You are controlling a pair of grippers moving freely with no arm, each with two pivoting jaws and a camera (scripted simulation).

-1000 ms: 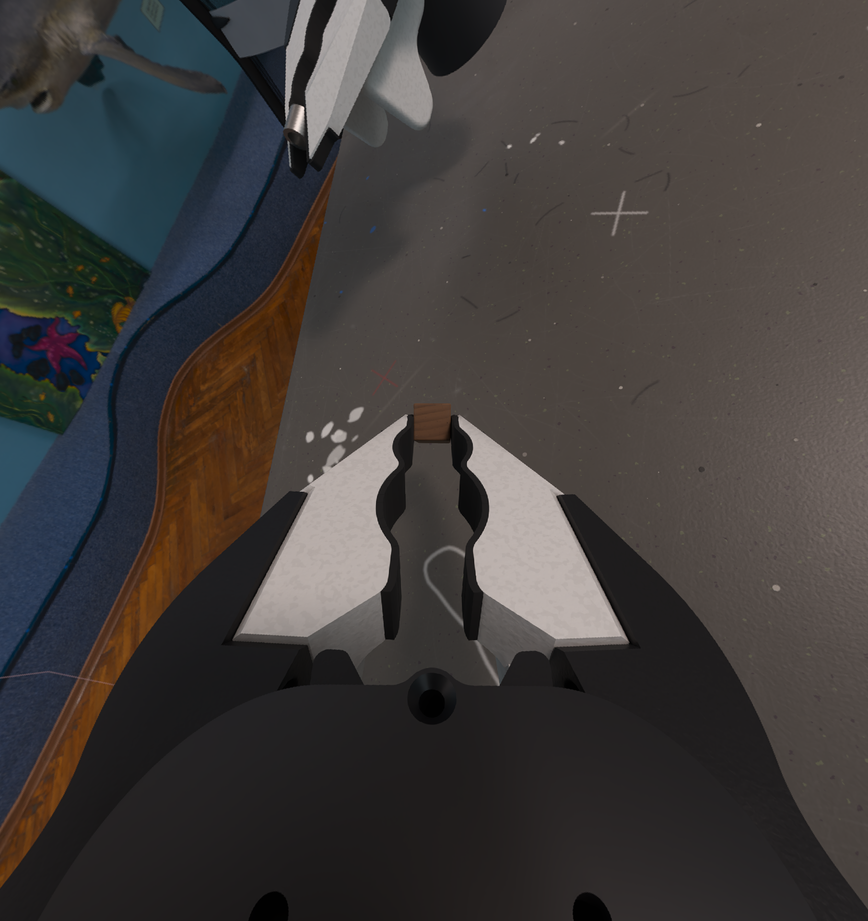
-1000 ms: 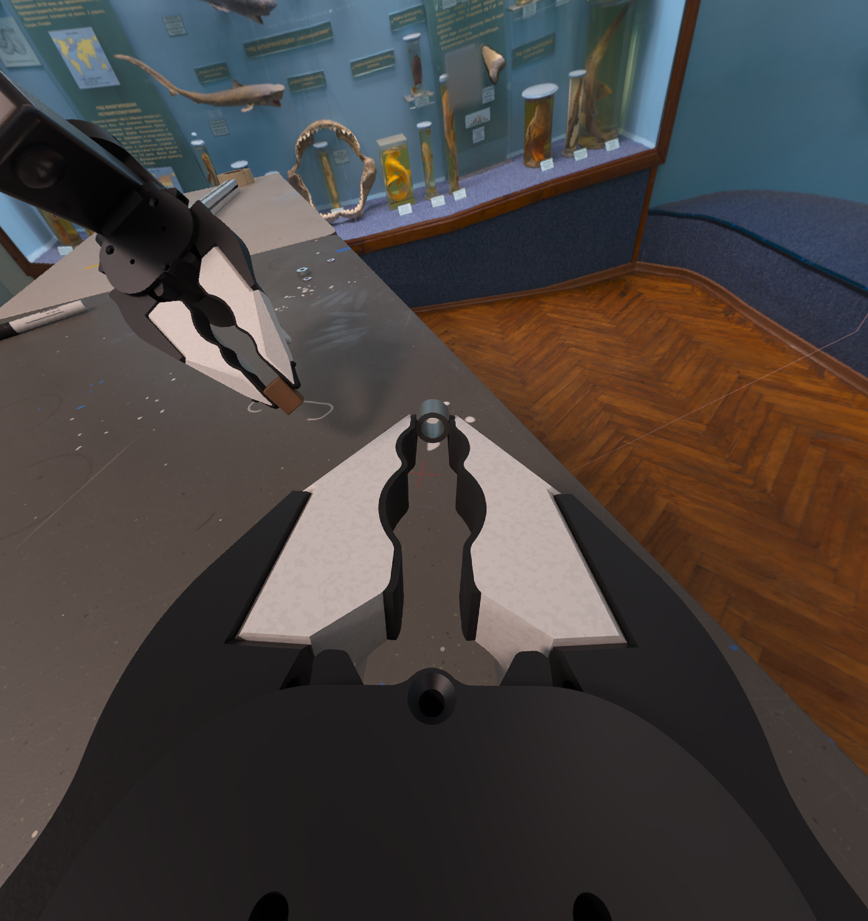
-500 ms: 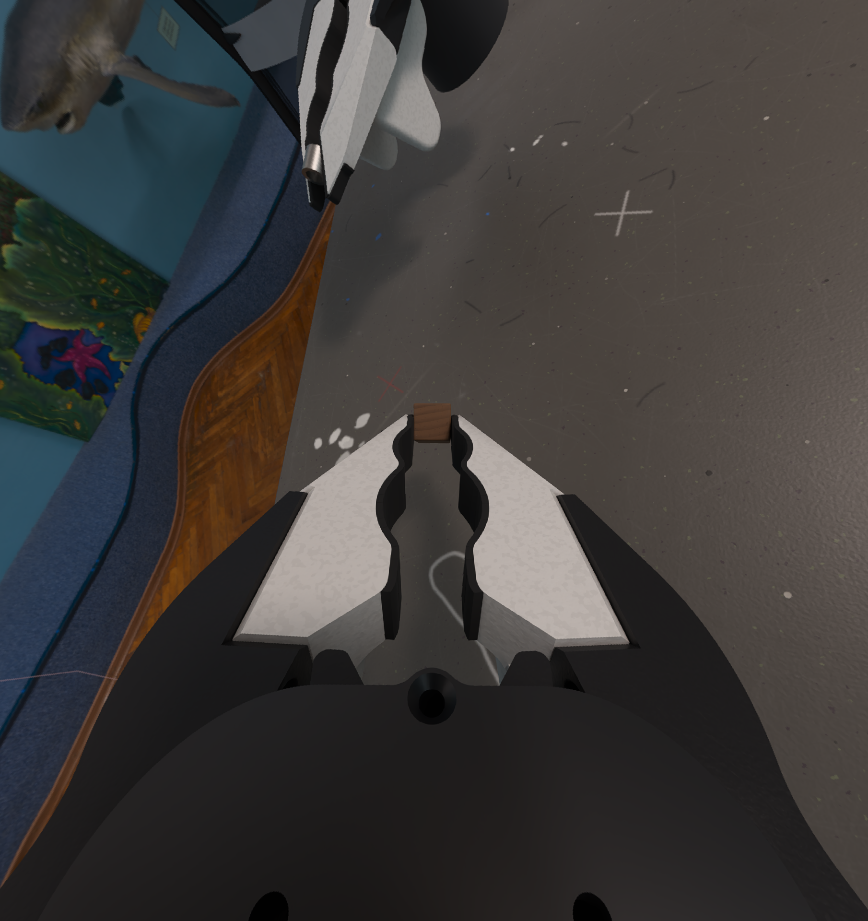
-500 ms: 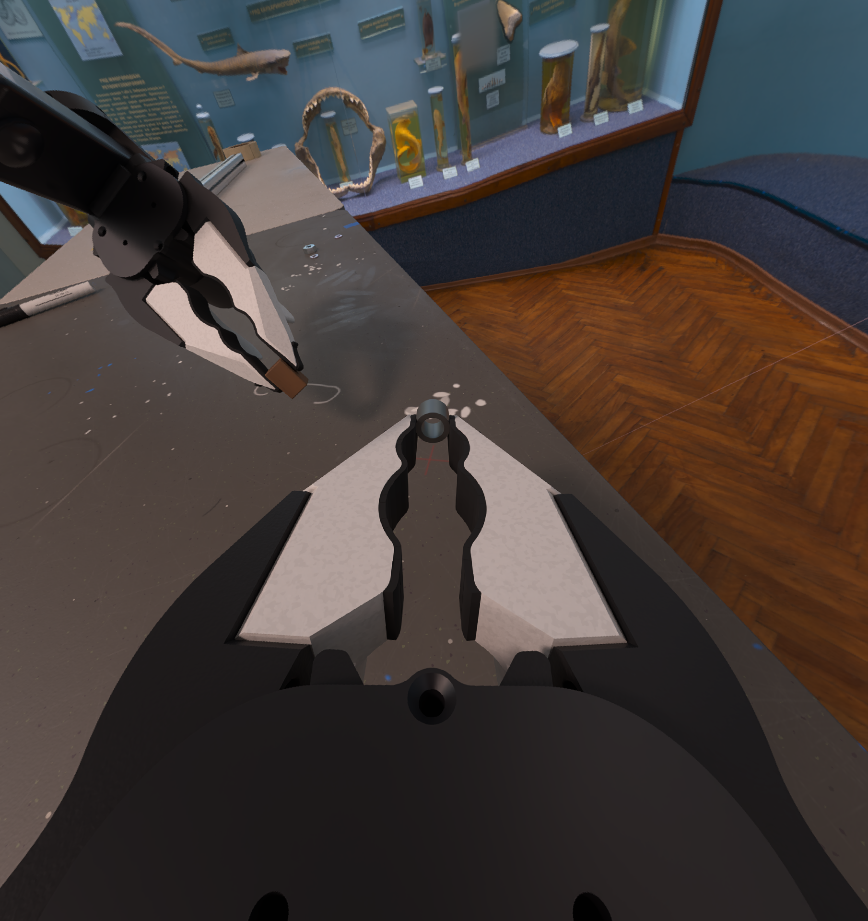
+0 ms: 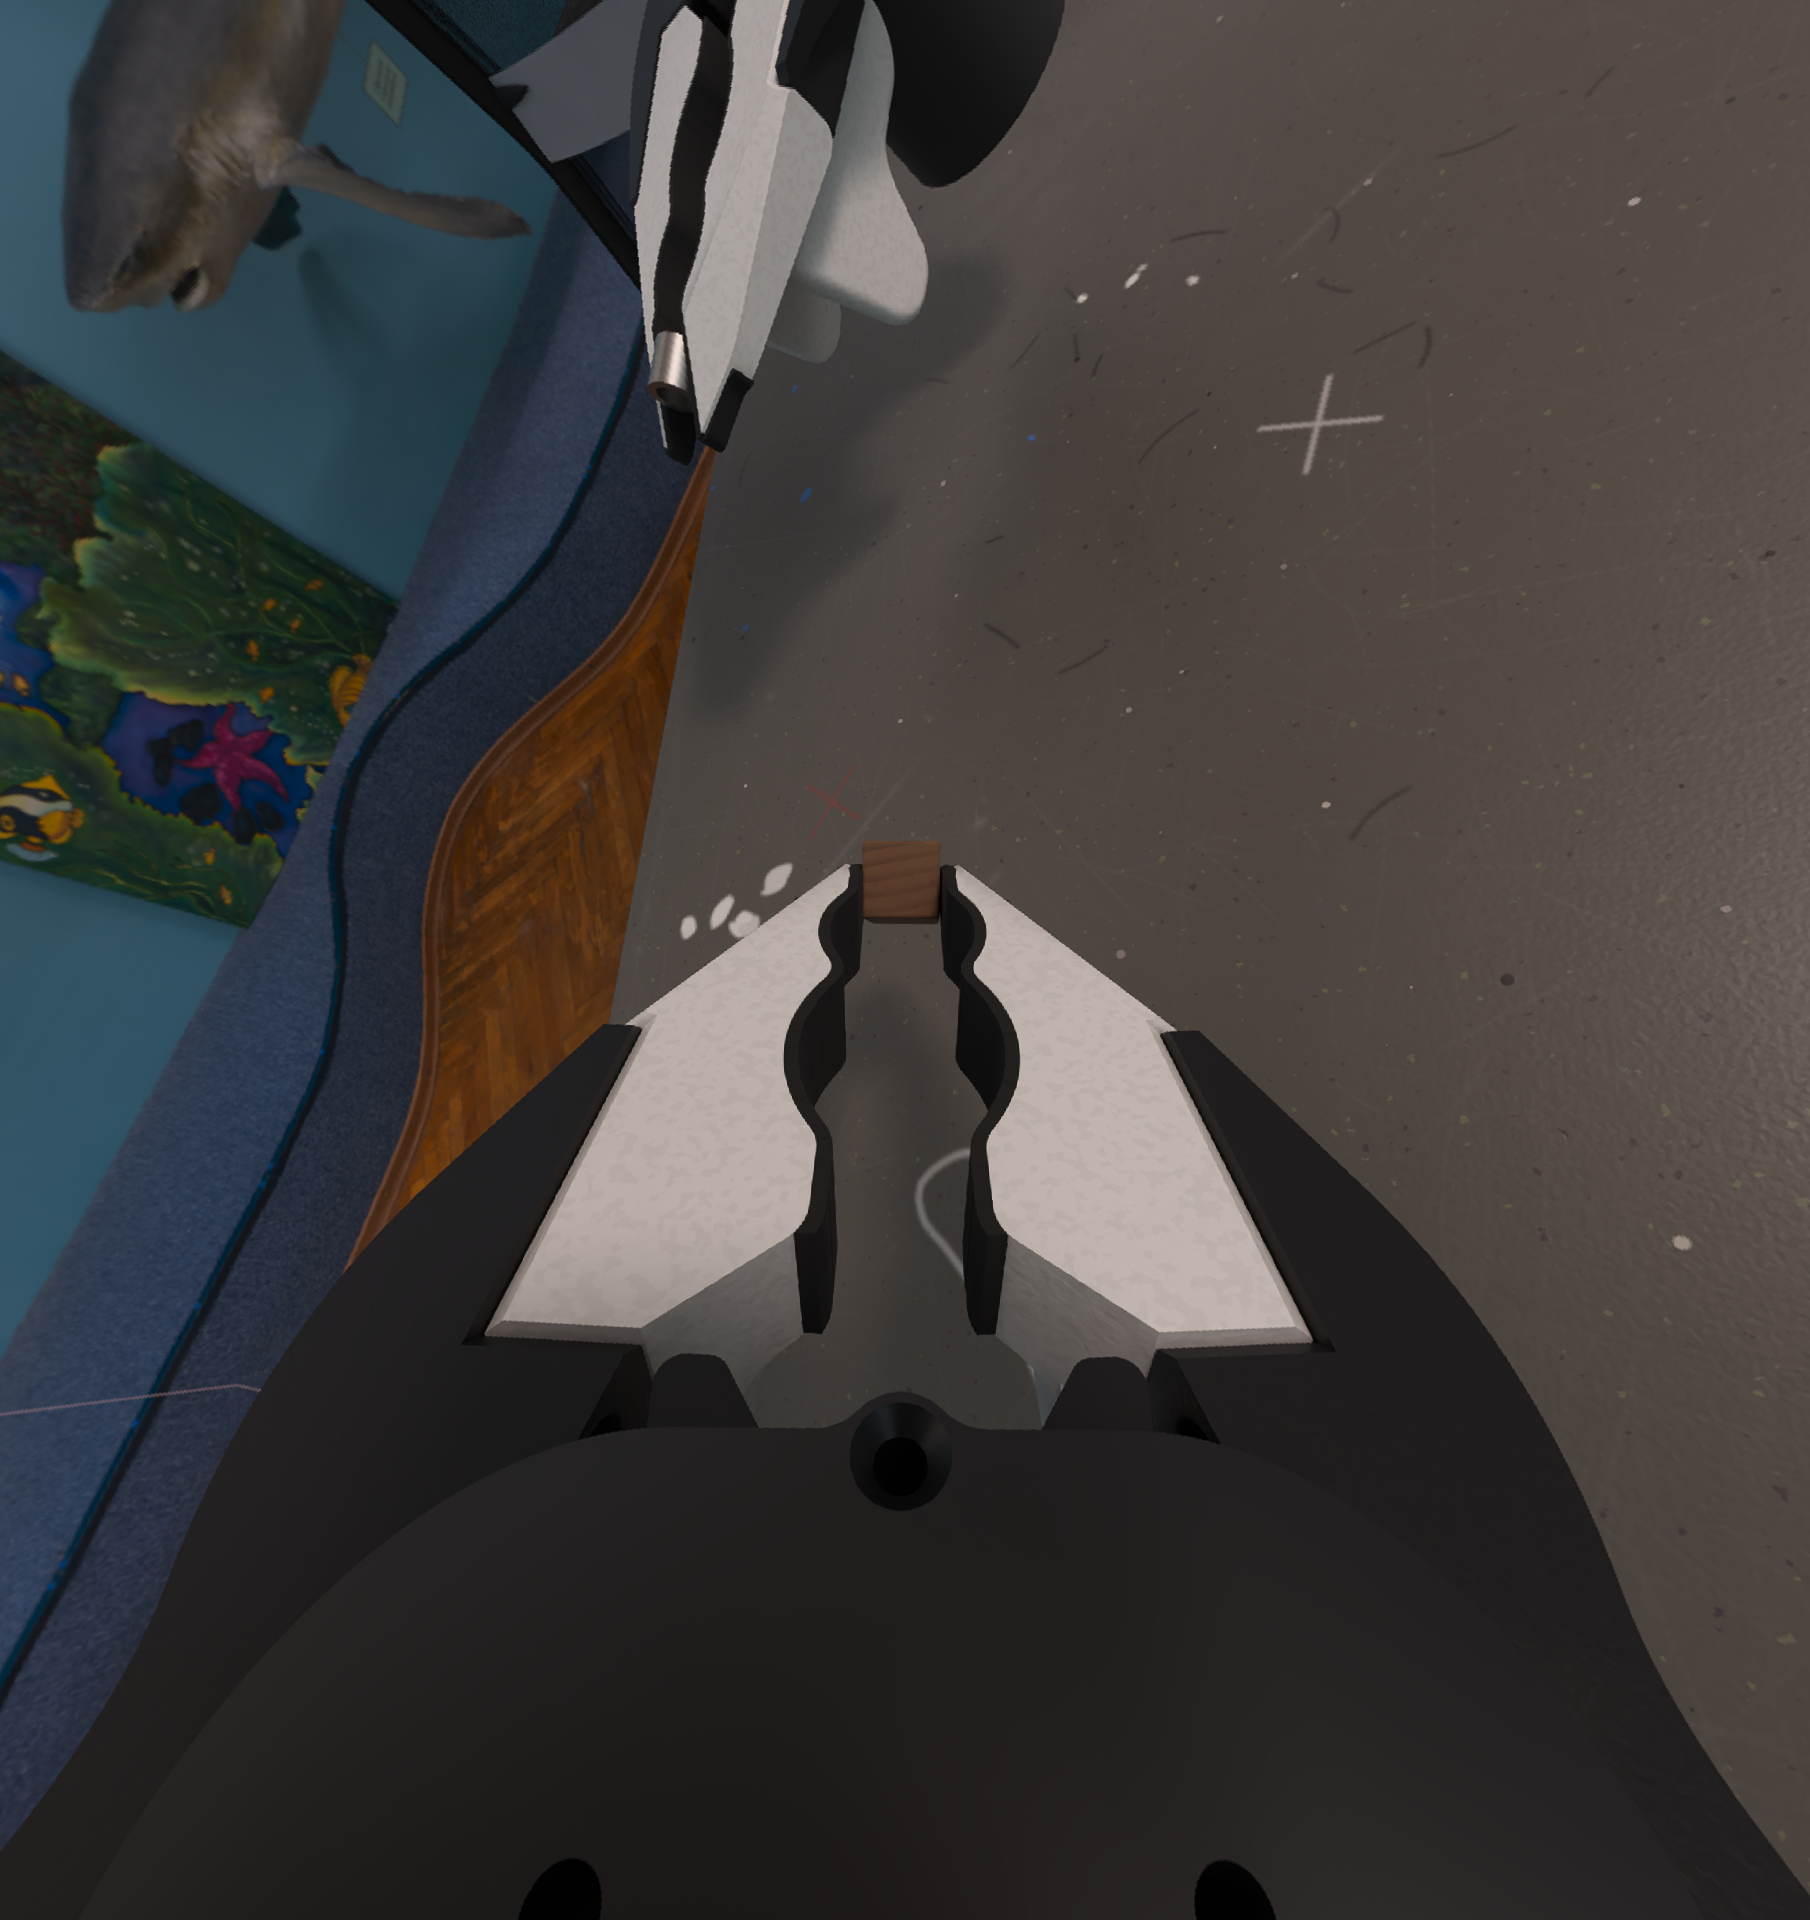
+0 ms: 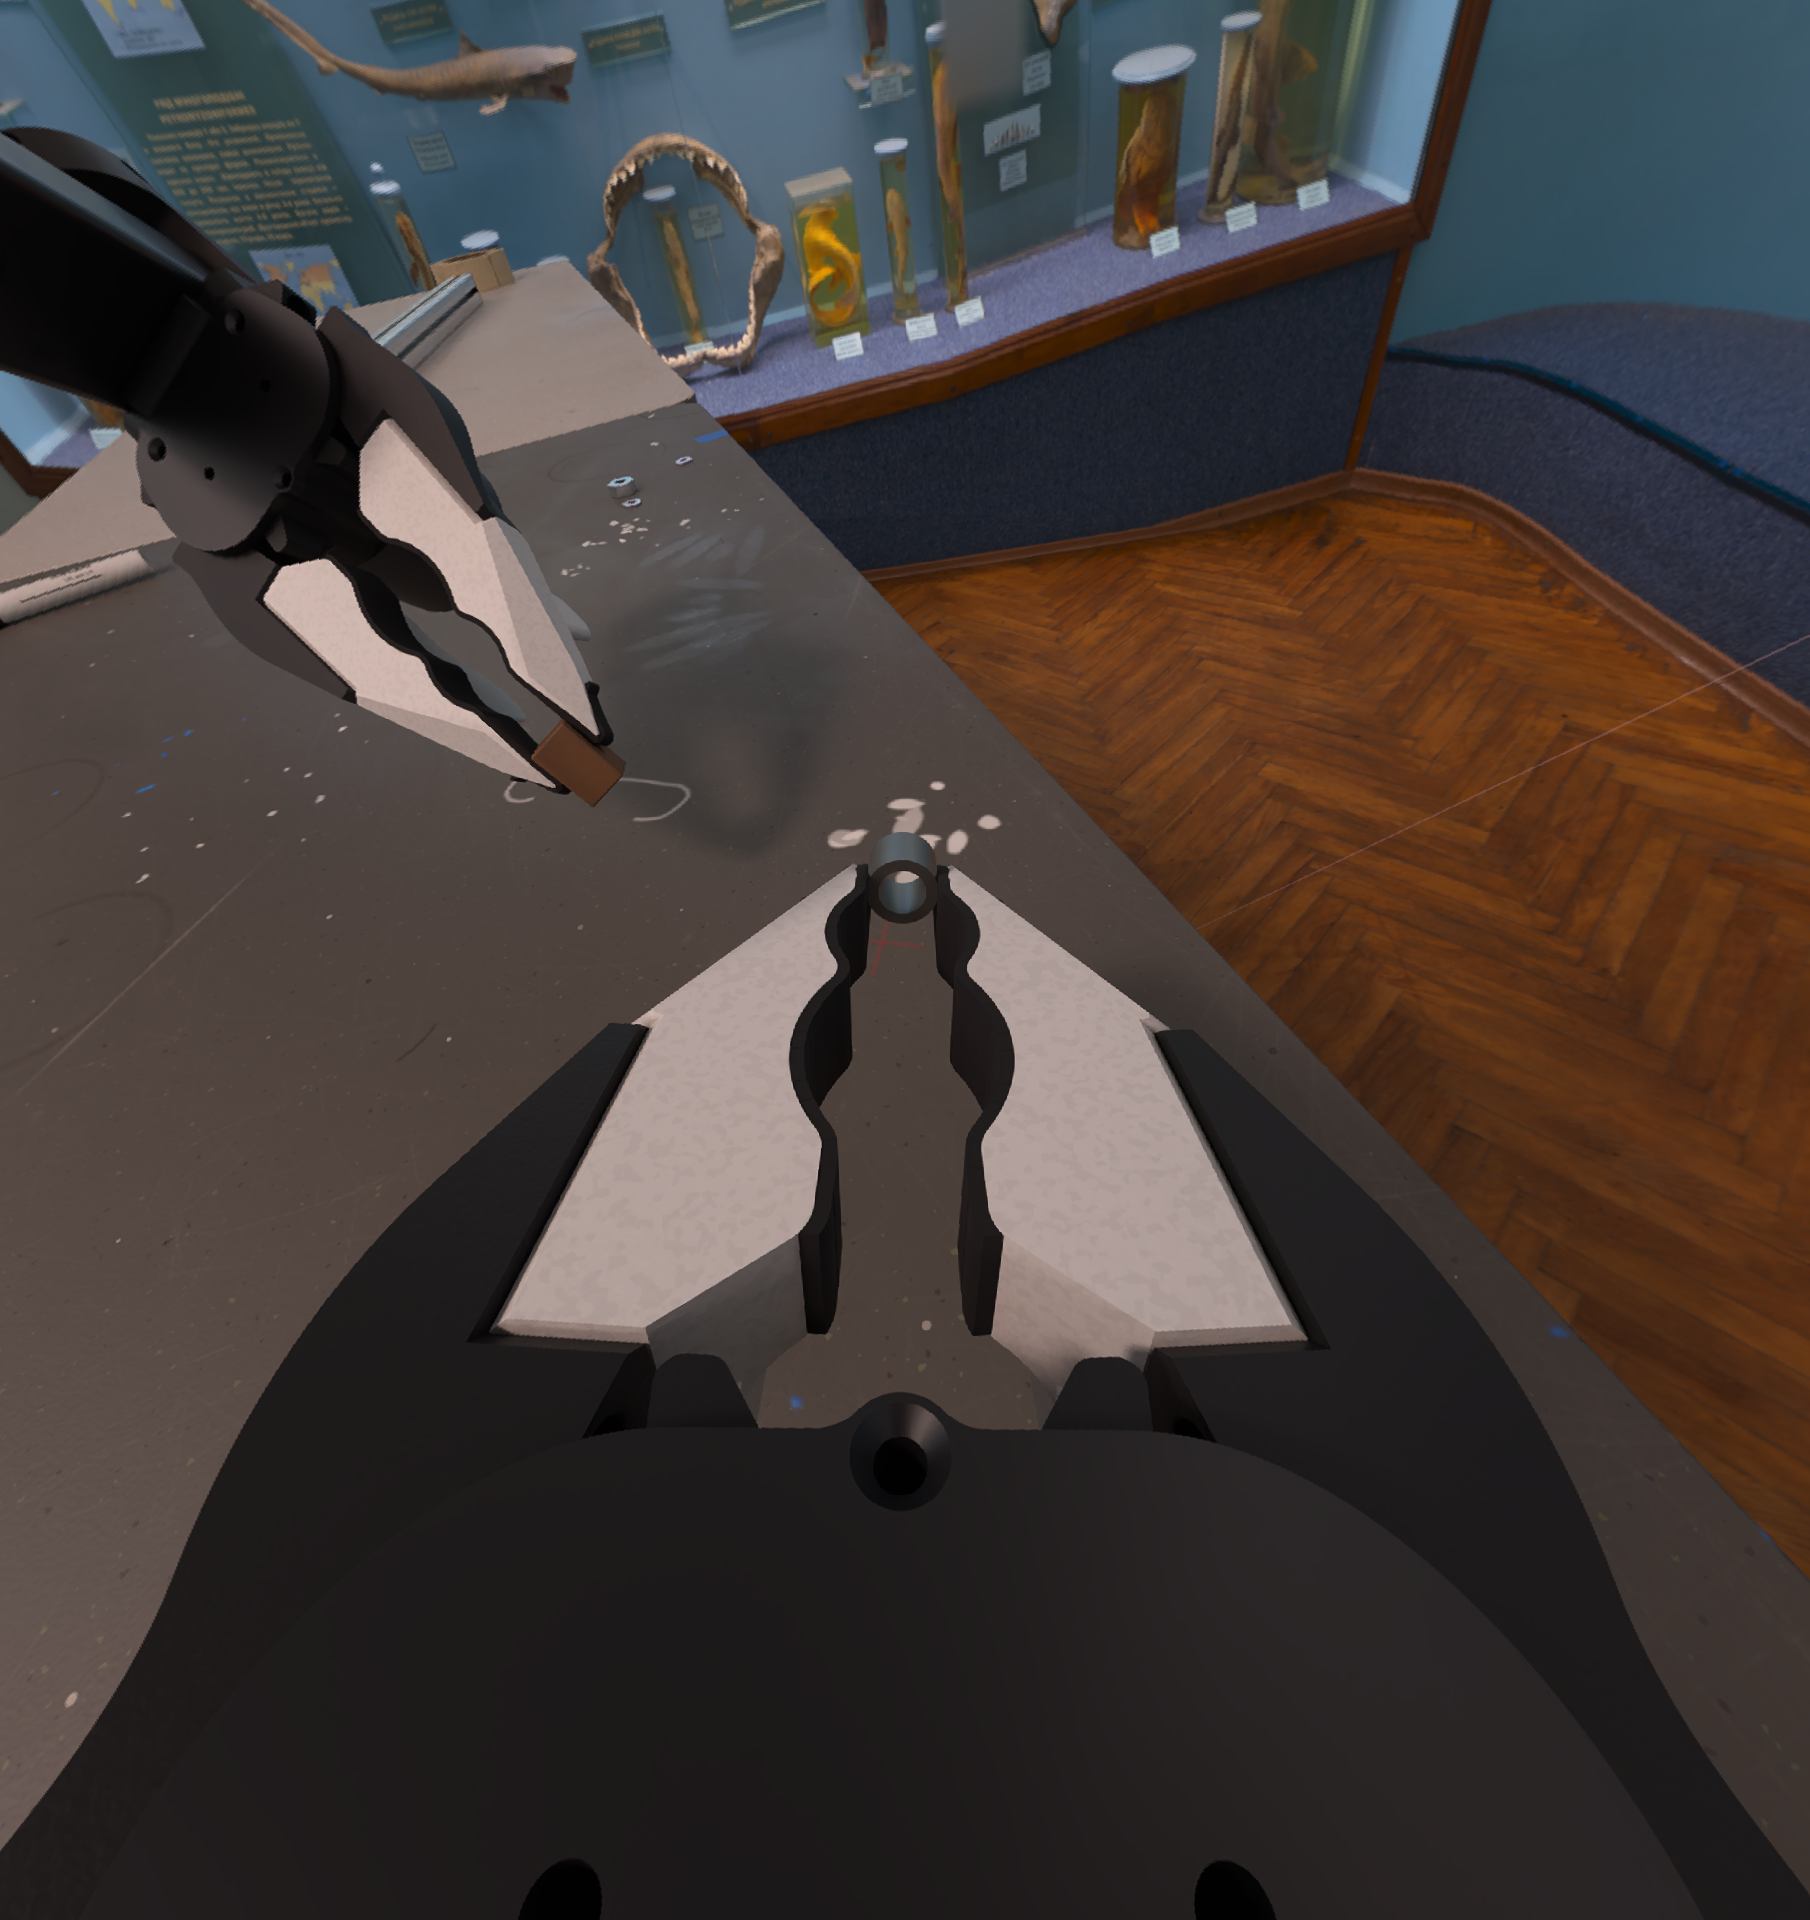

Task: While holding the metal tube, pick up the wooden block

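Note:
My left gripper (image 5: 902, 885) is shut on a small brown wooden block (image 5: 902, 881) at its fingertips and holds it above the grey table (image 5: 1400, 831). In the right wrist view the left gripper (image 6: 568, 753) hangs at the upper left with the block (image 6: 579, 774) clear of the tabletop. My right gripper (image 6: 903, 894) is shut on a short metal tube (image 6: 903, 885), its open end facing the camera, above the table near its right edge. In the left wrist view the right gripper (image 5: 698, 400) shows at the top with the tube (image 5: 672, 358).
The grey table (image 6: 205, 1039) bears white paint specks and chalk marks. A marker (image 6: 39, 603) lies at the far left, a metal bar (image 6: 433, 317) and small nuts (image 6: 626, 483) at the far end. Wooden floor (image 6: 1400, 779) lies past the table's right edge.
Both grippers have kept their hold. The left gripper with the block has risen a little, and the right gripper with the tube has drifted slightly; the views shift accordingly.

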